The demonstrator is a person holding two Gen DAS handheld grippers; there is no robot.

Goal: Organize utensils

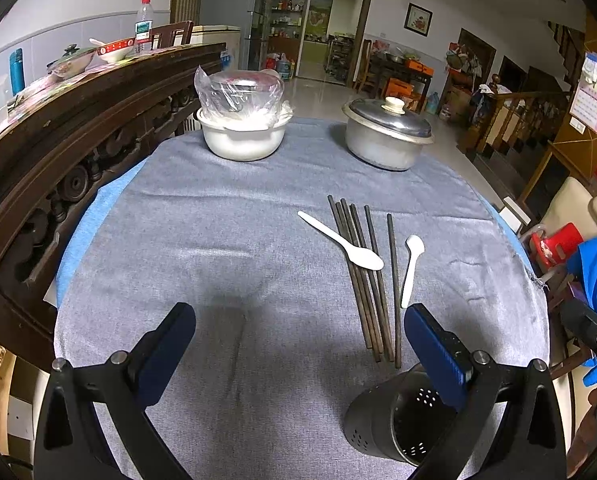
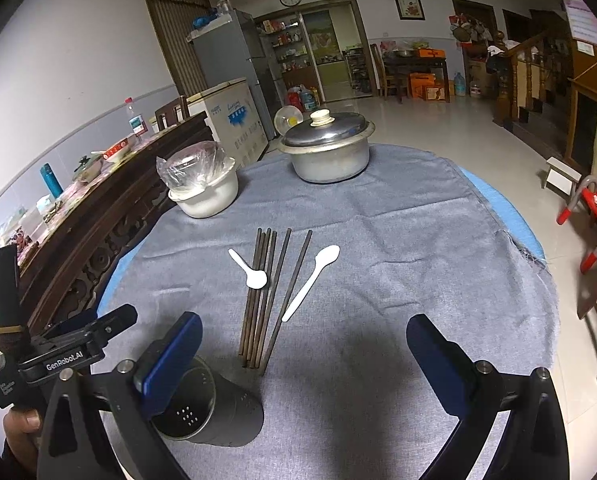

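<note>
Two white spoons (image 1: 344,247); six dark chopsticks (image 1: 368,276); one holder (image 1: 394,420).

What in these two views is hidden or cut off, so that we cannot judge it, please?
- Utensil holder: left view, the left gripper's finger covers its rim.
- Holder's inside: right view, partly behind the right gripper's finger.
- Metal pot: lid hides contents.

white letters say "GenRobot.AI" on the black left gripper (image 2: 84,334), at the lower left of the frame.
</note>
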